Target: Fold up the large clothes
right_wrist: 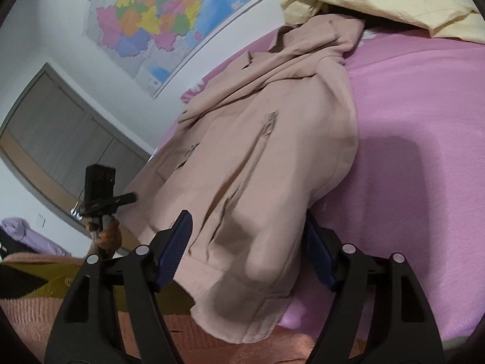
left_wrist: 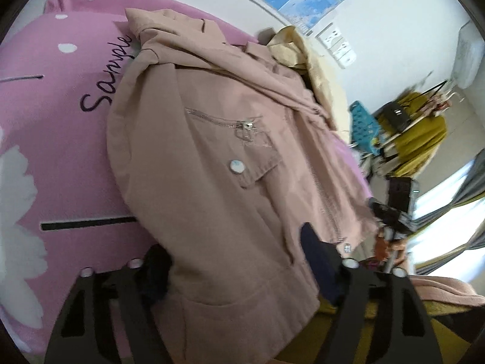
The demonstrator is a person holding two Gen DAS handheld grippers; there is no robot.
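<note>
I am holding both grippers' jaws spread wide, left gripper (left_wrist: 236, 261) and right gripper (right_wrist: 245, 242) straddling the jacket (left_wrist: 212, 163) hem on the bed (right_wrist: 424, 121).

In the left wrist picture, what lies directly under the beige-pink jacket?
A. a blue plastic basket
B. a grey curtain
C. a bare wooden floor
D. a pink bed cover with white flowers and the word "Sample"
D: the jacket is spread on the pink bed cover, whose white flower prints and dark handwritten "Sample" show just beside the jacket's edge in the left wrist view.
</note>
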